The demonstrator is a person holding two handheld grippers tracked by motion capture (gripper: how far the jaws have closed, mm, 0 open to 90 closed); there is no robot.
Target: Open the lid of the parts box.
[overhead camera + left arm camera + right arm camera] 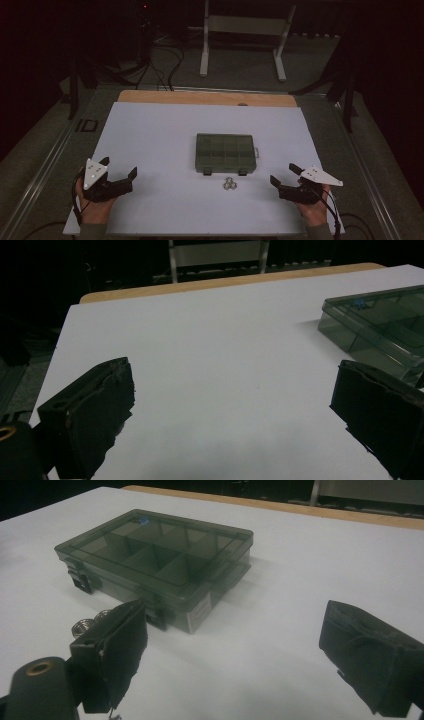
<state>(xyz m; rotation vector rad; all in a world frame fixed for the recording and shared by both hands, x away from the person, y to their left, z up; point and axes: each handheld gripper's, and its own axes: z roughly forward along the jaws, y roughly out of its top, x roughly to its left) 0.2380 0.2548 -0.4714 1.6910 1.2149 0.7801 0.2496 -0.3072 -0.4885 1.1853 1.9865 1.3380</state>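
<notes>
Two claws sit low over the white desk (pixel 150 130), one at each near corner, both empty. The left claw (pixel 118 169) is spread wide with nothing between its jaws, just bare desk in front of it. Moving right, a dark see-through box (pixel 225 153) with dividers sits around the middle, lid closed, latches facing the person. Just in front of it there's a small cluster of shiny metal bits (pixel 230 184), close to the box, can't tell exactly what they are. The right claw (pixel 284 174) is also spread open, pointing toward the box.
</notes>
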